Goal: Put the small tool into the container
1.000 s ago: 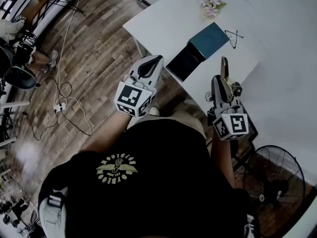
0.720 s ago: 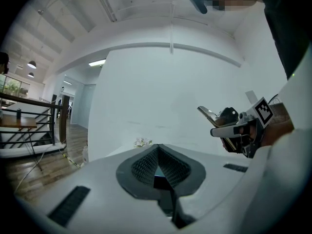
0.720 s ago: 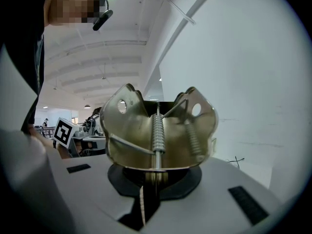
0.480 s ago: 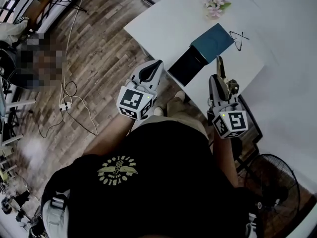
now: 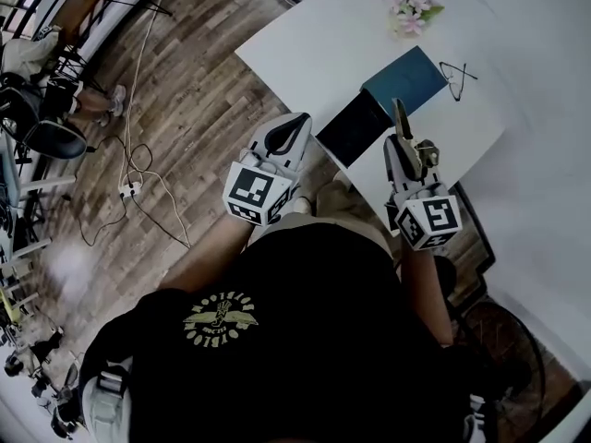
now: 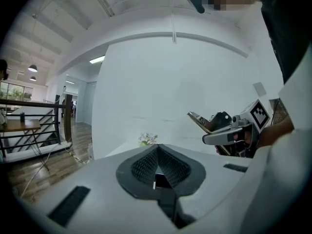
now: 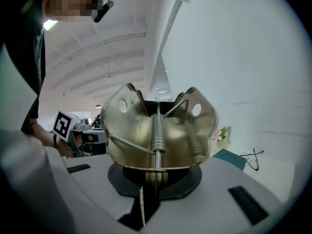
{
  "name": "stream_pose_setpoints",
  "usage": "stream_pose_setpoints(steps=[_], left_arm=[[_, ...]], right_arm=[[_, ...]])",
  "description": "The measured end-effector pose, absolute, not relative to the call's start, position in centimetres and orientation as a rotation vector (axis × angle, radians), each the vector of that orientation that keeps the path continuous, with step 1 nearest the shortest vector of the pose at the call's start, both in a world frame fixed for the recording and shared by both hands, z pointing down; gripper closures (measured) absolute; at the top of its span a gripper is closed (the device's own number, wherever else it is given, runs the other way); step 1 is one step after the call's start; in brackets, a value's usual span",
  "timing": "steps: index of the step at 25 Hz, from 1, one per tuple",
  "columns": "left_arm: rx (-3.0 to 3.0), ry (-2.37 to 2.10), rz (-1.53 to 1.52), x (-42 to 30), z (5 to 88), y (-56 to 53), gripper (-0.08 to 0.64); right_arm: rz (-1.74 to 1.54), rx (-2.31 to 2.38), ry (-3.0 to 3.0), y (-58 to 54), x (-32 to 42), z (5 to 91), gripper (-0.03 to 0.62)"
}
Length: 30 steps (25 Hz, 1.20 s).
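- Floorboards (image 5: 185, 81) of brown wood fill the far left of the head view and are crossed by a loose white cable (image 5: 138, 169). Open floor is seen between the cable and the table's near edge.
- The left gripper (image 5: 294, 124) is held off the table, just outside that edge, and is pointed forward and up. Its grey shell is smooth and its dark pads are ribbed. Its jaws are brought together, and nothing is caught between them.
- The table (image 5: 305, 44) is white, smooth and matt. Its straight near edge runs diagonally from a squared corner, and most of its top is bare.
- The black container (image 5: 351, 129), a flat rectangular tray, is set at the near edge between the two grippers. It is touched at the back by a teal box part (image 5: 411, 77).
- The small tool (image 7: 158, 130) is a brass-coloured sheet-metal spring clip, with a coil spring down its middle and a round hole in each rounded lobe. It is clamped at its lower end by the right gripper (image 5: 404, 146), whose jaws are drawn narrow on it.
- The tool is held in the air just right of the container, not in it.
- The right gripper is tilted forward over the table edge, with its marker cube (image 5: 428, 221) turned toward the person's body.
- Pink flowers (image 5: 409, 12) are set far back on the table, and thin wire glasses (image 5: 459, 70) lie just right of the teal part.
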<state>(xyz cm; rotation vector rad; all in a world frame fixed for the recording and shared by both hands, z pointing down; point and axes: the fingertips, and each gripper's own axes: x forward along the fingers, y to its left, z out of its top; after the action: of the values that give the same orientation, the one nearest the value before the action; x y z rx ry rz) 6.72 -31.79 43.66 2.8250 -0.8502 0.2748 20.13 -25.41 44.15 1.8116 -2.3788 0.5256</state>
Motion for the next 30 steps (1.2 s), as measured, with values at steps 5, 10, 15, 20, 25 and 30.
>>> stream_pose_setpoints(steps=[5, 10, 15, 20, 25, 30], left_arm=[[2.812, -0.875, 0.299, 7.3, 44.6, -32.1, 0.552], [2.796, -0.891, 0.317, 6.9, 45.1, -32.0, 0.552], [2.780, -0.910, 0.336, 6.5, 45.8, -32.4, 0.552], [2.769, -0.960, 0.331, 5.7, 46.5, -33.2, 0.552], [2.727, -1.005, 0.339, 4.6, 47.6, -33.7, 0.552], [2.692, -1.032, 0.344, 3.1, 48.6, -33.5, 0.552]], right_arm=[[0.606, 1.733, -2.369, -26.5, 20.5, 47.4, 0.565], [0.661, 1.677, -2.357, -27.0, 20.2, 49.7, 0.565], [0.725, 1.626, -2.323, -28.0, 19.9, 52.9, 0.565], [0.771, 1.572, -2.289, -28.7, 19.7, 56.0, 0.565], [0.825, 1.504, -2.266, -28.9, 19.0, 59.3, 0.565], [0.883, 1.455, -2.229, -28.7, 18.0, 62.0, 0.565]])
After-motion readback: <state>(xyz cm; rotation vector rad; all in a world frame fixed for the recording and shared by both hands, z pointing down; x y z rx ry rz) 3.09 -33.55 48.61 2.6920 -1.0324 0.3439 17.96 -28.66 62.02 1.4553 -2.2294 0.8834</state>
